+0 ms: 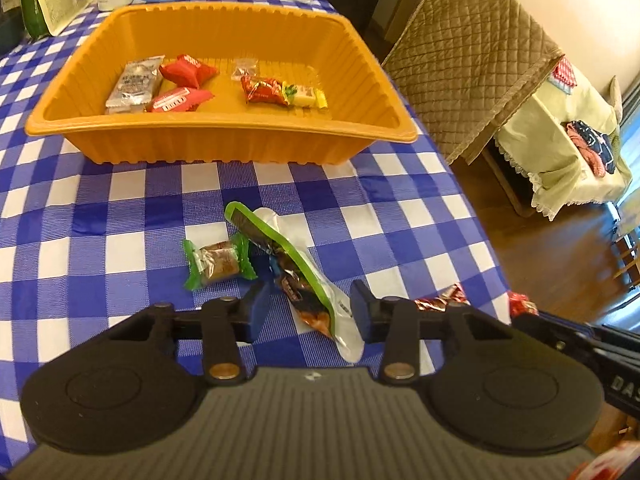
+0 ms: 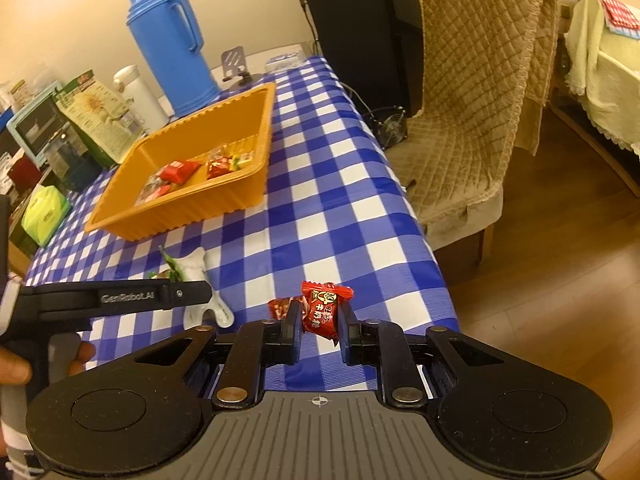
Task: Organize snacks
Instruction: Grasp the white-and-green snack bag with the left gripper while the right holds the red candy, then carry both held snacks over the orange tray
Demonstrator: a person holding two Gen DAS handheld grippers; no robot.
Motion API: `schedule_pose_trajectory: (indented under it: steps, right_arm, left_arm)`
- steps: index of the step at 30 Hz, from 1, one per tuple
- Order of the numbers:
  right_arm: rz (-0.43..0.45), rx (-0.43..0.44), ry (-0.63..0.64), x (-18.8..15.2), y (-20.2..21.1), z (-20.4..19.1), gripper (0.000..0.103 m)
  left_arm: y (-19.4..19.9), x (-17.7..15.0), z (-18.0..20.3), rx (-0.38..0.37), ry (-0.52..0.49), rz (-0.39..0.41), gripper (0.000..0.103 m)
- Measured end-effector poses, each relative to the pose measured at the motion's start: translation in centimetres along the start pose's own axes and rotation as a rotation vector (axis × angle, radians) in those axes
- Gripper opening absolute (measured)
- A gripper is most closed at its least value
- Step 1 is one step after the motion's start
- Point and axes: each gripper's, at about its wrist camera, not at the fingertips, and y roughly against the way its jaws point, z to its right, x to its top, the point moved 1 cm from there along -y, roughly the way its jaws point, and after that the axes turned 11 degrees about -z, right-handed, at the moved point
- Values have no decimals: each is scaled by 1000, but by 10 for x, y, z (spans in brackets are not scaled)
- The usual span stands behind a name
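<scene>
The right gripper (image 2: 319, 326) is clenched on a small red foil-wrapped candy (image 2: 325, 310), pinched across its plump middle with the twisted ends sticking up past the fingertips. It looks light and crinkly; the foil is probably slick, so a grip on the body rather than the wrapper tail is the safer hold. Just left of those fingers, a second red candy (image 2: 280, 306) lies on the blue-and-white checked tablecloth (image 2: 340, 208).

The left gripper (image 1: 308, 306) stands released, its jaws wide apart on either side of a long clear plastic pouch with a green edge (image 1: 306, 280), which lies between them without being pressed. The pouch appears soft and floppy, likely to sag at both ends, so taking it near the filled middle seems best. Just ahead and to the left of this gripper sits a brown cake in a clear green-ended wrapper (image 1: 218, 264): light, squashable, best held gently.

Well ahead of both tools stands the orange ribbed plastic tray (image 1: 224, 138), already holding several wrapped snacks.
</scene>
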Motion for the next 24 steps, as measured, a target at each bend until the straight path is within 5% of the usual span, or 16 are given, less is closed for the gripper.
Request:
schedule_pose_trajectory:
  steps: [7, 24]
  right_arm:
    - [-6, -1, -11, 0, 0, 4, 18]
    - [-31, 30, 11, -5, -6, -3, 18]
  left_arm:
    - [-4, 1, -4, -10, -16, -34, 21]
    - [32, -44, -34, 50, -215, -165, 21]
